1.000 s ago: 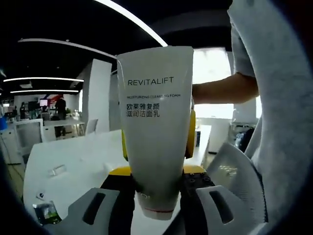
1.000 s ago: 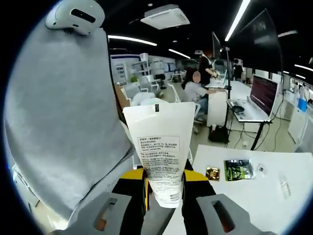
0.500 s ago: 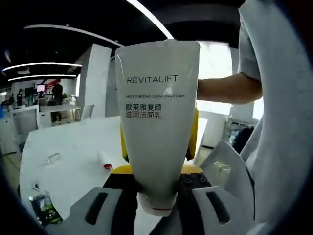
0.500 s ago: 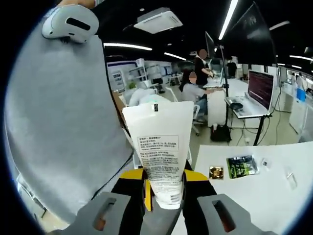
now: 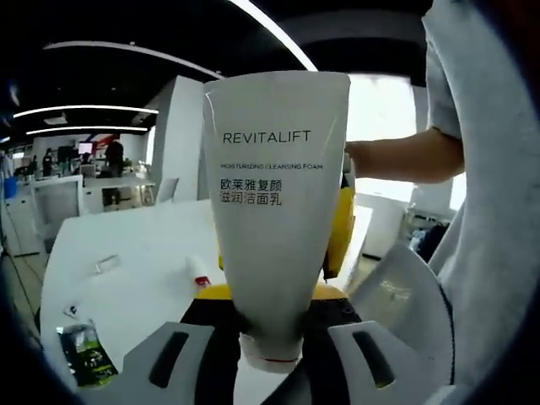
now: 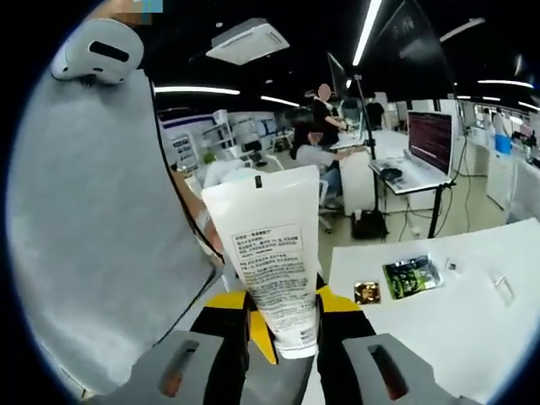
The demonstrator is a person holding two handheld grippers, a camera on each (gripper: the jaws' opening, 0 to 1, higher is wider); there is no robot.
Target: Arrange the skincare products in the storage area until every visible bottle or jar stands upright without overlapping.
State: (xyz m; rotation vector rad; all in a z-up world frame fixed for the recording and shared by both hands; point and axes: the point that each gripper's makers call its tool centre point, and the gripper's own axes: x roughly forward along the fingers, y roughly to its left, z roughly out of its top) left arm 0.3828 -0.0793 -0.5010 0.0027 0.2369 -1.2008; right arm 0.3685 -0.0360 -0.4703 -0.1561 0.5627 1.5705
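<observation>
tube: we see a white REVITALIFT cleansing foam tube, cap end down between both sets of jaws, crimped end up, held in the air above the worktop; its back label shows in the right gripper view.
left gripper: left gripper clenched on the tube near the cap.
right gripper: right gripper also clamped on the tube's lower end, from the opposite side.
change: both views have swung a little since a second ago; the tube sits the same in the jaws, so we read it as the hands moving, not the tube slipping.
worktop items: small red-capped tube lying flat, green sachet.
task meaning: we judge nothing is placed yet; the tube must still go down upright, and the lying small tube looks unsorted.
</observation>
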